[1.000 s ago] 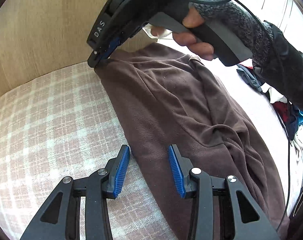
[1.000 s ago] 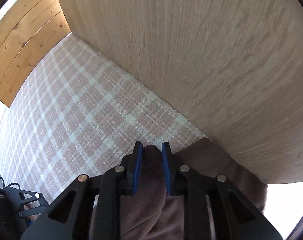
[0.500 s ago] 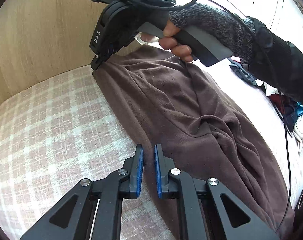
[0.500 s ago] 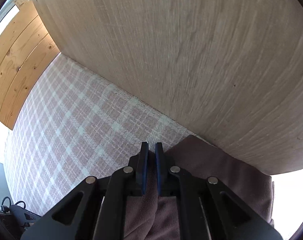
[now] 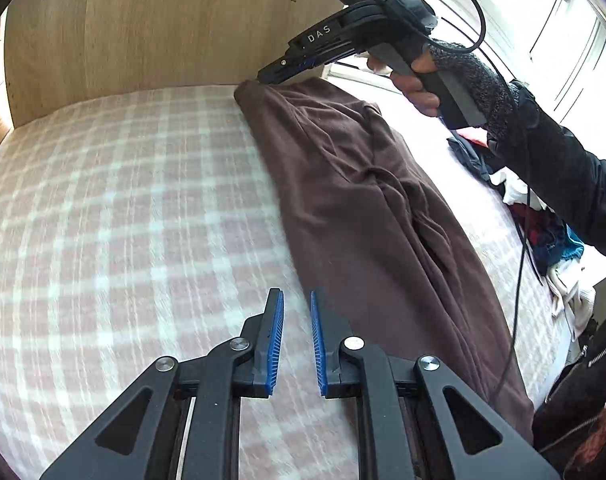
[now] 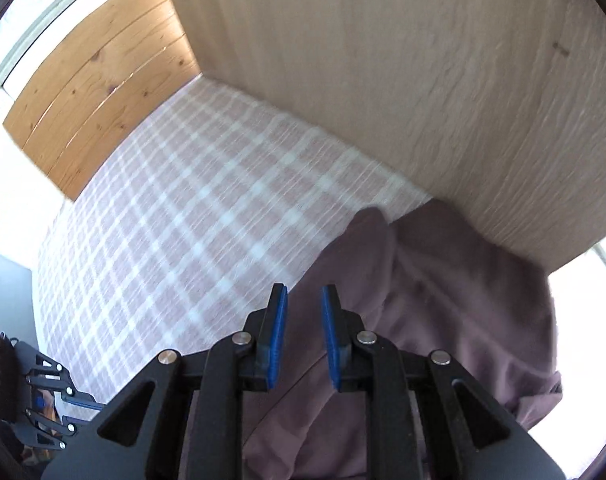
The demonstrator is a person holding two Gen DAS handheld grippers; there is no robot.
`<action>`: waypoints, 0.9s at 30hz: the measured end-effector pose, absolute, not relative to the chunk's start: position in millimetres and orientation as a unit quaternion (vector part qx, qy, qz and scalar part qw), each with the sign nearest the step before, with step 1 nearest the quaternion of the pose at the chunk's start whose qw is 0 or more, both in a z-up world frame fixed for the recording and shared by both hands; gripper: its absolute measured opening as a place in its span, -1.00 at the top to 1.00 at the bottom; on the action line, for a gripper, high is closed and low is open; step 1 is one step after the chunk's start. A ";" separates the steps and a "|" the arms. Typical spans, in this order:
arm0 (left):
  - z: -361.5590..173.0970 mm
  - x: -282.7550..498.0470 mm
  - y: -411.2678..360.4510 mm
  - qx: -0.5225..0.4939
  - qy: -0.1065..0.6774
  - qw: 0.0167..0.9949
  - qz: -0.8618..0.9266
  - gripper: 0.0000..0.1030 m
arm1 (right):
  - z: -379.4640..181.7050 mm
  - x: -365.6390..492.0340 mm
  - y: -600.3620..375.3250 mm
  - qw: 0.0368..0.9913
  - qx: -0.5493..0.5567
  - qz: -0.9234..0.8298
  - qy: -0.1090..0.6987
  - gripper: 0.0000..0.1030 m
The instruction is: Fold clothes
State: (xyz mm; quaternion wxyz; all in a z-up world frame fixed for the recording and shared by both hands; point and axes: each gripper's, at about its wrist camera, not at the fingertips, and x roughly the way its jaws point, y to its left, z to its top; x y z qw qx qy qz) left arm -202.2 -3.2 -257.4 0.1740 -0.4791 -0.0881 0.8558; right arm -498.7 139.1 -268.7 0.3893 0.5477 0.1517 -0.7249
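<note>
Right under me, my left tongs [image 5: 297, 306] sit with the jaws narrow and nothing between them, just checked bedcover [image 5: 123, 208] showing through the slot, the long edge of the brown garment [image 5: 367, 208] lying just beside the right-hand finger. My right tongs [image 6: 305, 300] are easing apart as I speak, the gap small, hovering over the garment's top corner; I see cloth behind the gap but the pads don't look to be pressing on it. The garment itself lies in a long folded strip down the bed, rumpled through the middle, its far end up against the wooden headboard [image 5: 143, 28]. Beyond it on the right there's a heap of other clothes [image 5: 543, 232] at the bed's edge. What worries me: those bunched creases could get locked in if I fold over them without smoothing. That raised corner by the headboard may flop back and spoil the edge. And my cable [image 5: 519, 280] trails across the cloth, so a quick pull could drag it crooked.
</note>
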 end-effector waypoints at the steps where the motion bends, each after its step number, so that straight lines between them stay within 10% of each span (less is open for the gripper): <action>1: -257.3 -192.0 2.1 -0.483 -0.095 0.184 0.851 0.77 | -279.9 -490.5 132.6 0.379 0.553 -0.722 0.172 0.65; 13: -242.5 -65.3 37.0 -0.538 -0.060 0.131 0.830 0.63 | -178.5 -381.3 234.7 0.390 0.531 -0.750 0.058 0.42; 27: -269.0 -14.6 30.4 -0.554 -0.144 0.204 0.794 0.36 | -303.5 -104.1 339.2 0.206 0.651 -0.715 -0.153 0.28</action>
